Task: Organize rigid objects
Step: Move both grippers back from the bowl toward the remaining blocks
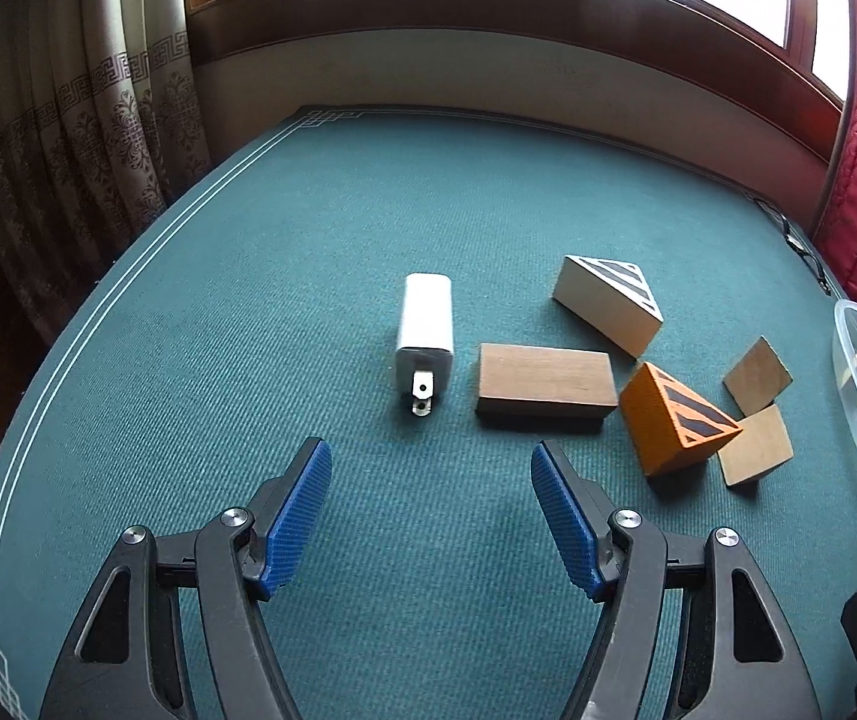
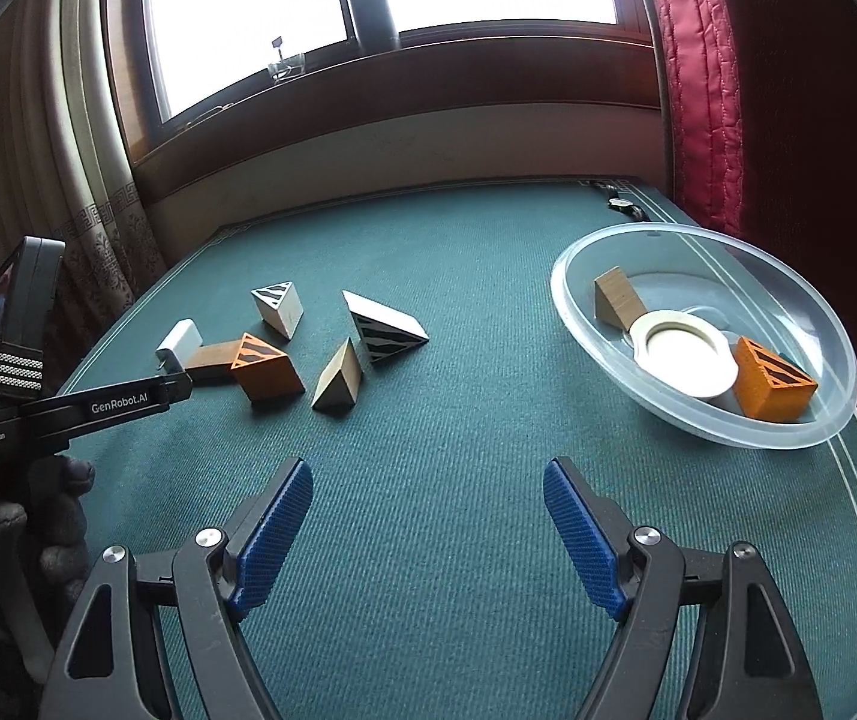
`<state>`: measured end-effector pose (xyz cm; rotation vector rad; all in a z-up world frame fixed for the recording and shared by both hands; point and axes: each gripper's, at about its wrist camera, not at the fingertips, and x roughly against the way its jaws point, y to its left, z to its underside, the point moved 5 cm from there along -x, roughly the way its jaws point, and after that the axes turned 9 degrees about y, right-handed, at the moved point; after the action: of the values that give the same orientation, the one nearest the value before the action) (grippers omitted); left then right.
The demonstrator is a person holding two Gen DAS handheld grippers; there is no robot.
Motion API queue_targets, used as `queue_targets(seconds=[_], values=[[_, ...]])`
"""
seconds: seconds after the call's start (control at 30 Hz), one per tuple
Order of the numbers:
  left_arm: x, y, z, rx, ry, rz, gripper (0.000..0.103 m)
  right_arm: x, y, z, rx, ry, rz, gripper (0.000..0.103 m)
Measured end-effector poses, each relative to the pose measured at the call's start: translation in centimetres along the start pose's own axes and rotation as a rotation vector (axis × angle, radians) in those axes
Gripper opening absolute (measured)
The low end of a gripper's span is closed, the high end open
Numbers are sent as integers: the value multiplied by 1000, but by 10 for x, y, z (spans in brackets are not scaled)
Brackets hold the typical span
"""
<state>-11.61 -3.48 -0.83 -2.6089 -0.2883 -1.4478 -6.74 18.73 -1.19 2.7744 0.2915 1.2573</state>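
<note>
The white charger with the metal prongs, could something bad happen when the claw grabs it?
Maybe. The white charger lies right beside the brown block, so the open left claw could bump that block. The smooth casing might also slip. The clear bowl already holds three things, so dropping it in could knock them.

Table cloth (image 1: 248, 300) seen as matt woven green fabric, ribbed. Ahead of left gripper (image 1: 431, 465): charger (image 1: 426, 324) in smooth white plastic, metal prongs; block (image 1: 545, 380) in matt bare wood. Gripper pads (image 1: 302, 516) in textured blue rubber. Bowl (image 2: 788, 420) ahead-right of right gripper (image 2: 428, 495) in translucent glossy plastic.
</note>
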Motion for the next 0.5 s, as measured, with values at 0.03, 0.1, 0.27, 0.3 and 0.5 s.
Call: queue_targets(seconds=[0.03,0.1,0.27,0.3,0.5], values=[[-2,3,-1,7,2,-5,70,-1,1,0,3,3,-1,82],[-4,7,-2,15,5,-12,70,-2,2,1,6,9,-3,82],[-10,15,-11,27,2,-28,70,-5,2,2,2,21,-4,82],[-10,16,-14,29,0,-26,70,-6,2,2,1,23,-4,82],[-13,19,-30,38,-24,-33,70,-9,1,2,-4,40,-6,82]])
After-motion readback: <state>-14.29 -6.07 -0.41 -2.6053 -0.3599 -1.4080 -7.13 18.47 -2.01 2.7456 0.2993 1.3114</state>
